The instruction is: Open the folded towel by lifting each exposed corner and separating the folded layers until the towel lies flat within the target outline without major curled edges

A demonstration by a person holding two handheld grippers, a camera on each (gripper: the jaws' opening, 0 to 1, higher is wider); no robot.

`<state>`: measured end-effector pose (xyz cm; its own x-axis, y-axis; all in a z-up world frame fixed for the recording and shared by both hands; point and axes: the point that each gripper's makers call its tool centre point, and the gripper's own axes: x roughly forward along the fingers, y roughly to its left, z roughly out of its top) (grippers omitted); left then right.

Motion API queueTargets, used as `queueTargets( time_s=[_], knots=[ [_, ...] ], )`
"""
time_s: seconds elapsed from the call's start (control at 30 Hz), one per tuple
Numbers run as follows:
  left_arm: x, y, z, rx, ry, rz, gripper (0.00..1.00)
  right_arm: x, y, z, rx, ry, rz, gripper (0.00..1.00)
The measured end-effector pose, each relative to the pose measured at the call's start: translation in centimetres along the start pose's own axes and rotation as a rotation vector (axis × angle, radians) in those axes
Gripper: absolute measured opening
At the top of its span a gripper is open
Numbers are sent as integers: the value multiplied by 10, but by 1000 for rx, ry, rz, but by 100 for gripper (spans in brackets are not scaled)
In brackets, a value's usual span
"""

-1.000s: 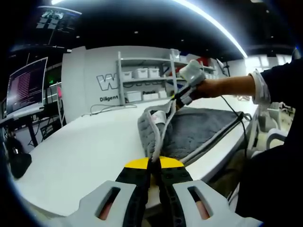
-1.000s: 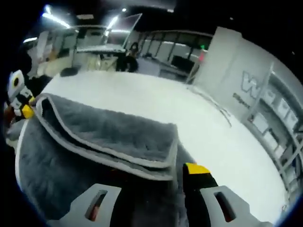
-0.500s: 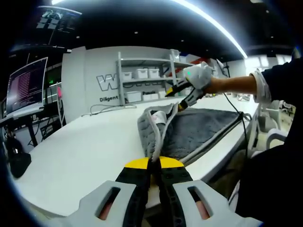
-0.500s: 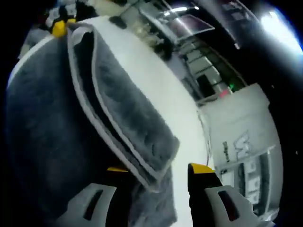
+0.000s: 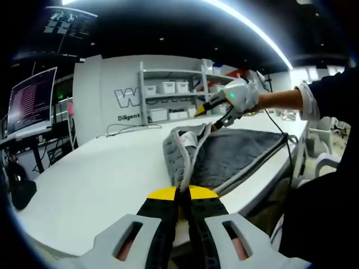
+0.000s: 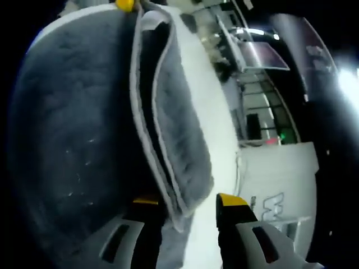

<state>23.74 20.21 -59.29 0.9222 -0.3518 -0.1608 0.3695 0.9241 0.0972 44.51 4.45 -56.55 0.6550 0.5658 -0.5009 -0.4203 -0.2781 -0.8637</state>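
Left tongs (image 5: 180, 197) are pinching the near corner of the grey towel (image 5: 235, 151) on the white desk (image 5: 95, 179), while the right tongs (image 6: 182, 210), spread, straddle the far folded corner, probably to peel both layers open.

White worktop (image 5: 95, 185) sweeps wide across the left gripper view, and behind it a white shelving unit (image 5: 171, 92) carries pale storage bins (image 5: 166, 86) against a wall with large lettering (image 5: 128, 98). Off to the left a monitor (image 5: 31, 101) glows with lines of text, a bright ceiling light strip (image 5: 252, 28) arcs overhead, and a thin cable (image 5: 126, 130) trails along the far edge of the worktop
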Motion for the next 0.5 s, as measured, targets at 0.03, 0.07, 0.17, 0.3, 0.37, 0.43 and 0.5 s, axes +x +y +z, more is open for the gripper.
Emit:
queueTargets(
  time_s=[0.03, 0.07, 0.17, 0.3, 0.37, 0.43, 0.5],
  knots=[
    [0, 0, 0, 0, 0, 0, 5, -1, 0, 1, -31, 1, -2, 32],
    [0, 0, 0, 0, 0, 0, 5, -1, 1, 1, -65, 3, -2, 30],
    [0, 0, 0, 4, 2, 2, 5, -1, 3, 6, -123, -13, 1, 26],
    [0, 0, 0, 3, 4, 3, 5, 1, 4, 7, -215, 11, 12, 17],
    [-1, -1, 0, 7, 6, 4, 5, 2, 6, 8, -240, 15, 13, 15],
    [-1, -1, 0, 8, 7, 5, 5, 2, 6, 9, -250, 22, 13, 12],
    [-1, -1, 0, 6, 8, 4, 5, 2, 4, 9, -270, 26, 6, 10]
  ],
)
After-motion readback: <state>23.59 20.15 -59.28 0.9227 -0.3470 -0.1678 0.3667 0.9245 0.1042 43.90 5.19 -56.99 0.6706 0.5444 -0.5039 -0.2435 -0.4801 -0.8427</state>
